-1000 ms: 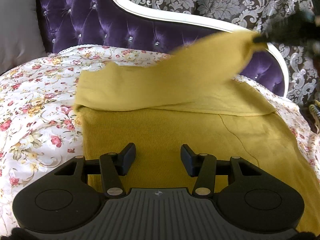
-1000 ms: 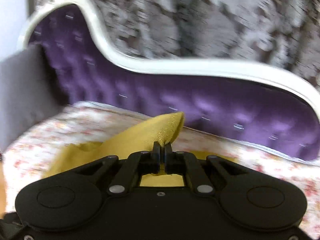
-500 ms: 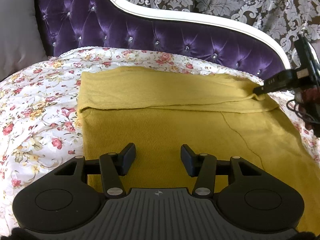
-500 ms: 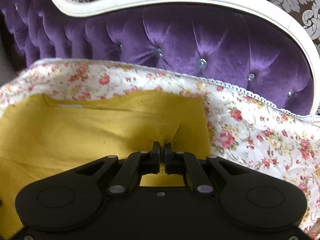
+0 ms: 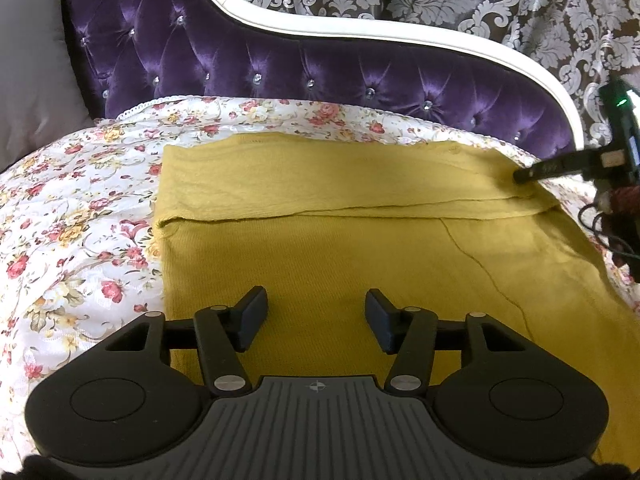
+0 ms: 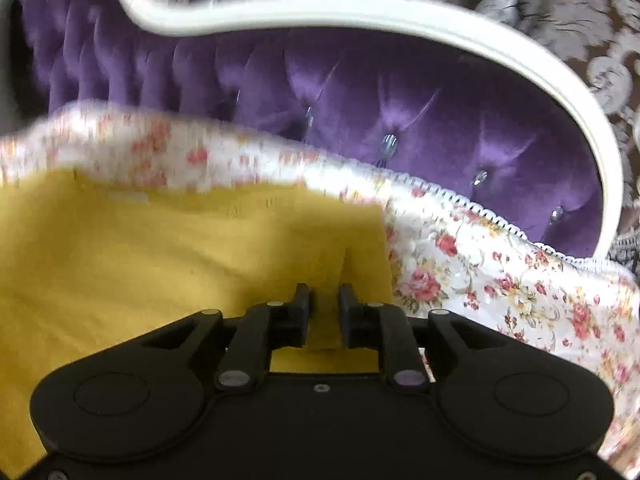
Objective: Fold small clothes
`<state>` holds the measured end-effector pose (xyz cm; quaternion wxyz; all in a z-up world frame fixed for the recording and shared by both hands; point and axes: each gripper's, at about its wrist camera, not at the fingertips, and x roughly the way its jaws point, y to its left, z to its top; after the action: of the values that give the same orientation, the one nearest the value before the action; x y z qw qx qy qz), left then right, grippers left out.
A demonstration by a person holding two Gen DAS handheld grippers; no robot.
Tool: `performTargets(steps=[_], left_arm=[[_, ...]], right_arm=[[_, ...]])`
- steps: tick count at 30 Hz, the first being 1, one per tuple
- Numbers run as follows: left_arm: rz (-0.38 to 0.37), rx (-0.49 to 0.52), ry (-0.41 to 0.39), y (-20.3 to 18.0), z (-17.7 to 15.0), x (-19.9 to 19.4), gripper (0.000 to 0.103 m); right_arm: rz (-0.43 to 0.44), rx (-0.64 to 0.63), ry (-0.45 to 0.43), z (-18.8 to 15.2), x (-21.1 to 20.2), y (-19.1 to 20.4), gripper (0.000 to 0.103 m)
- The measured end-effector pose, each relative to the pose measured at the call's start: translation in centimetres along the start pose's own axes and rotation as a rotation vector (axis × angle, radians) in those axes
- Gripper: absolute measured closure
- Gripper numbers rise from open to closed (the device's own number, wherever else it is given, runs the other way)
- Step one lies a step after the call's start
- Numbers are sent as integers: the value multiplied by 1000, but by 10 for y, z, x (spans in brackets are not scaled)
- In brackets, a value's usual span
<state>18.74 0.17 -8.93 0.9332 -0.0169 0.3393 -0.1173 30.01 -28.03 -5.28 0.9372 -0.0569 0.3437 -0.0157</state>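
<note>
Left gripper (image 5: 316, 316): nearest me, at 6 o'clock in its own view, jaws spread wide with nothing between them, hovering over the near half of the cloth.

Yellow garment (image 5: 360, 264): spread flat on the floral bedspread (image 5: 72, 240), filling the view from 6 to 3 o'clock; its far part is doubled back, and that flap's free edge crosses the cloth from 9 to 3 o'clock.

Right gripper (image 6: 323, 312): at the flap's far right corner, at 2 o'clock from the left camera; jaws parted a little, a small ridge of yellow cloth standing between them. Whether the pads touch it I cannot tell; the picture is blurred.

Behind: purple tufted headboard (image 5: 360, 80) at 12 o'clock, grey pillow (image 5: 32, 52) at 10 o'clock.

Risk, corner: if cloth clings to a pad as the right gripper draws away, I reckon the corner lifts and the flap skews.

Risk, near half: the left gripper grips nothing, so a pull from the right could drag the whole garment across the bedspread.

Risk, crease: the flap's left end puckers at 9 o'clock and may set crooked if folded over.
</note>
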Motion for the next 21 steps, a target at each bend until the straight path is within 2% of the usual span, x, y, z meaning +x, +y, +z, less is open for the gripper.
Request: performTargets(steps=[1,2,4,9,11,13,17,21], left_arm=[[1,-3,4,0,2,-1,50],[1,-7,7,0,4,-1,49],[8,-28,-3,2,13,-2,48],[63,-79,-49,19,47,9,41],[100,-93,-38,27,57,19,36],[133,-112,-19,37,65,30,35],[200,-127,49,50,63,52,29],[206,-99,5,50,54,54,23]], right_arm=[[1,6,-36,1,-8,1,66],[7,-2,-71,3,-14,3,54],[43,-19,-109,4,-20,8,41],[116,-25,-83,7,-8,23,40],[121,-33,-69,4,-2,27,40],[118,-26,-47,1,7,29,39],[115,10,-21,-13,20,24,39],[115,16,-52,-20,21,25,38]])
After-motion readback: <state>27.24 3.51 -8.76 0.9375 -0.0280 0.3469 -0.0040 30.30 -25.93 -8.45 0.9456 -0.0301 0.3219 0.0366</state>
